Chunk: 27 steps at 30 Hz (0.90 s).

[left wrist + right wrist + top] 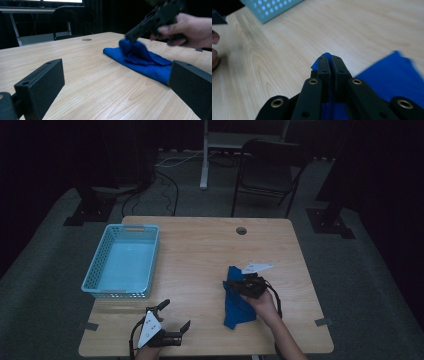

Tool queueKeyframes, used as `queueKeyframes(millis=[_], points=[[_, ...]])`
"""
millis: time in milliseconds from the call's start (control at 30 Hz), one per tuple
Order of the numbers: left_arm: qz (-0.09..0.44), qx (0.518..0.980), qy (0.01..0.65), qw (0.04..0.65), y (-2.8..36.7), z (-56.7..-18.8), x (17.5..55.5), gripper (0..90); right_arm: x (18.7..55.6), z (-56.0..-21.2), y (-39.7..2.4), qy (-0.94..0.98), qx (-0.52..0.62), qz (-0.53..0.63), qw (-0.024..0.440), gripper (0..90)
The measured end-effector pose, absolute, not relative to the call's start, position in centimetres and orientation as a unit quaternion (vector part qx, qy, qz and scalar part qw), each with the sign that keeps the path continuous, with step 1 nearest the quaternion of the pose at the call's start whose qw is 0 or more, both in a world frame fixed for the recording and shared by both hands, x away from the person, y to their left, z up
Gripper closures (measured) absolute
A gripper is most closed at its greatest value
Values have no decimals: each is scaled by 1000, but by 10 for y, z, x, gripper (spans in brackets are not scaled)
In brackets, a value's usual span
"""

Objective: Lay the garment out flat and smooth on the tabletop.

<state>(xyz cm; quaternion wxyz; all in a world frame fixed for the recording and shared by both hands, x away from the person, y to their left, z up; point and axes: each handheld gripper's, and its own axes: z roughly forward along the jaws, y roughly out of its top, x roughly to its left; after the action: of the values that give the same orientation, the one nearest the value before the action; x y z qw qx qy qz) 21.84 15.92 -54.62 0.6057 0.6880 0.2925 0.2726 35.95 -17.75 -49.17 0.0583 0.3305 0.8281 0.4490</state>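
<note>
Dim table (200,255), claw-pinched cloth (392,75) edge hidden

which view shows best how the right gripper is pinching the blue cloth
The right gripper view: its closed jaws clamp a fold of the blue cloth at the right gripper tips. The left gripper view shows the pinched fold raised off the table, side on and blurred. The high view shows the cloth's spread, but the hand covers the grip.

The high view is dim: the room around the table (200,250) sinks into near black, and only the tabletop and the floor beside it catch weak light from above. Both gripper views are brighter. In the left gripper view the right gripper (130,38) and its hand smear with motion blur. In the right gripper view the basket (272,8) is soft, out of focus.
</note>
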Motion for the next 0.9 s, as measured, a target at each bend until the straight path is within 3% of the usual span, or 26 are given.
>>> queueKeyframes(millis=[533, 733, 900], points=[[273, 684, 298, 607, 159, -546, 218, 11, 321, -446, -291, 768, 389, 491, 132, 866], [273, 684, 299, 606, 159, -546, 218, 11, 306, -461, -336, 746, 436, 484, 139, 865], [274, 685, 299, 605, 159, -546, 218, 11, 294, -494, -368, 734, 481, 462, 125, 863]])
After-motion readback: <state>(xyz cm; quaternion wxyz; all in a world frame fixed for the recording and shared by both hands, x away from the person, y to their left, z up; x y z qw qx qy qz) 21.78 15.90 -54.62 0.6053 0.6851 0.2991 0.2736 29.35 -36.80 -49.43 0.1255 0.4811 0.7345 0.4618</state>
